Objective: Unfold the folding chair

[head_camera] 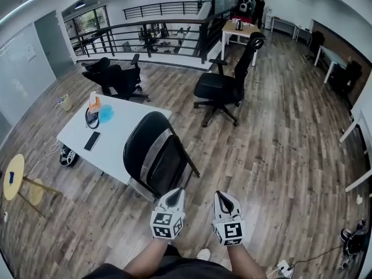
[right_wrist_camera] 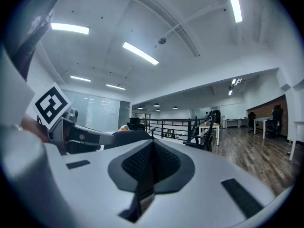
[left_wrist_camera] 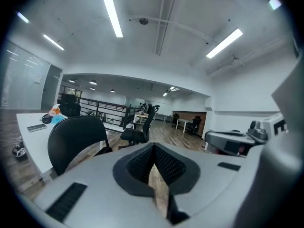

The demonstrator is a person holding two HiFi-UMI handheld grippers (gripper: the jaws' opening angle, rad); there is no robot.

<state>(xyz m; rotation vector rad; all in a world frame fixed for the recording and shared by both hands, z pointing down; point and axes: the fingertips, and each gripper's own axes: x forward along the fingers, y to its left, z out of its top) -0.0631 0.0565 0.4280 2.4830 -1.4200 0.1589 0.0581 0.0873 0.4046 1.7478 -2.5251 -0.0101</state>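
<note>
1. Head view shows the folding chair [head_camera: 158, 154] standing on the wood floor [head_camera: 273, 132] just beside the white table [head_camera: 125, 127]; its black seat is tilted steeply up toward the round back, so the unfolding looks not yet done; whether the frame leans on the table edge cannot be told
2. Both tools sit low in front of the person, short of the chair and touching nothing; the left gripper [head_camera: 173, 195] has its jaws pressed together with nothing between them, and the right gripper [head_camera: 223, 196] is likewise closed and empty, as both gripper views bear out
3. First risk: reaching in with the jaws closed would only push the chair; on smooth boards it could slide away or be shoved into the table, jolting the phone [head_camera: 92, 140] that lies near the table's edge
4. Second risk: the back is rounded and looks slick, so a shallow pinch on it could slip off as the seat is pressed down
5. Third risk: if only the seat is pushed while the back is not steadied, the whole chair could tip over toward the table instead of opening
6. Fourth risk: a jaw placed near the hinge could be caught as seat and legs spread apart
</note>
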